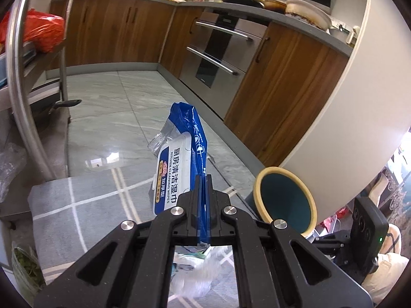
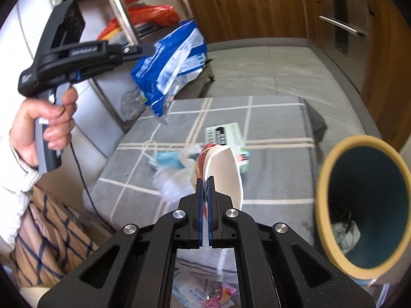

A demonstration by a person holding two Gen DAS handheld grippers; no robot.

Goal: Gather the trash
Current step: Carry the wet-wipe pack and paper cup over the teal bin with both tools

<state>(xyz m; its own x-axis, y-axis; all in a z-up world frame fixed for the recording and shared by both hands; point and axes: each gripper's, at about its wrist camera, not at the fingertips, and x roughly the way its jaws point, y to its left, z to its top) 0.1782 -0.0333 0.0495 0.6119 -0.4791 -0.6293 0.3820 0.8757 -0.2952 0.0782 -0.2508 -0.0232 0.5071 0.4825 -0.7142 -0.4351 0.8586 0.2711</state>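
The grey checked mat (image 2: pixel 269 118) is lying on the floor, the bin (image 2: pixel 364 205) sitting at its 4 o'clock; the left claw (image 1: pixel 204 179) is pinching the blue wipes packet (image 1: pixel 185 154) aloft, the right claw (image 2: pixel 204 182) clamping a crumpled paper cup (image 2: pixel 223 169) above the mat

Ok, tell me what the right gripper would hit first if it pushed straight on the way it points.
The right gripper is shut on a paper cup. Straight ahead and down, that cup would probably meet the litter on the grey checked mat first, likely the clear plastic bag. The bin sits off to its right. Depth is unclear.
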